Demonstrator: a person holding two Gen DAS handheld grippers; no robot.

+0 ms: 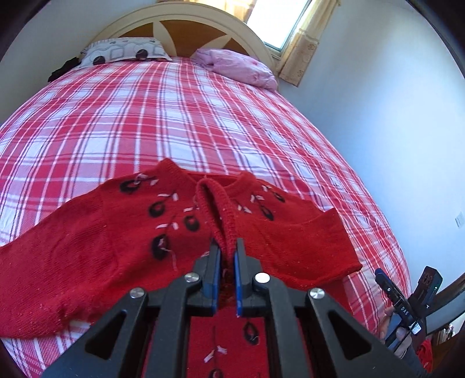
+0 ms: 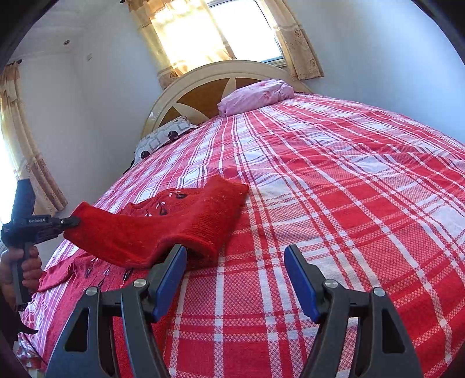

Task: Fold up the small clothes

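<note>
A red knit sweater (image 1: 116,247) with black and white embroidery lies on the red plaid bed (image 1: 203,116). My left gripper (image 1: 227,247) is shut on a ribbed edge (image 1: 219,209) of the sweater, which stands up in a narrow fold over the middle of the garment. In the right wrist view the left gripper (image 2: 72,222) holds that part of the sweater (image 2: 174,221) lifted off the sheet. My right gripper (image 2: 236,248) stands open over the plaid sheet, just right of the sweater. Only sheet shows between its blue pads (image 2: 299,279). Its left finger overlaps the sweater's edge.
A patterned grey pillow (image 1: 125,52) and a pink pillow (image 1: 238,65) lie against the curved headboard (image 1: 186,26). A curtained window (image 2: 241,29) is behind it. A wall (image 1: 392,116) runs close along the bed's right side. Something dark (image 1: 62,68) lies at the far left corner.
</note>
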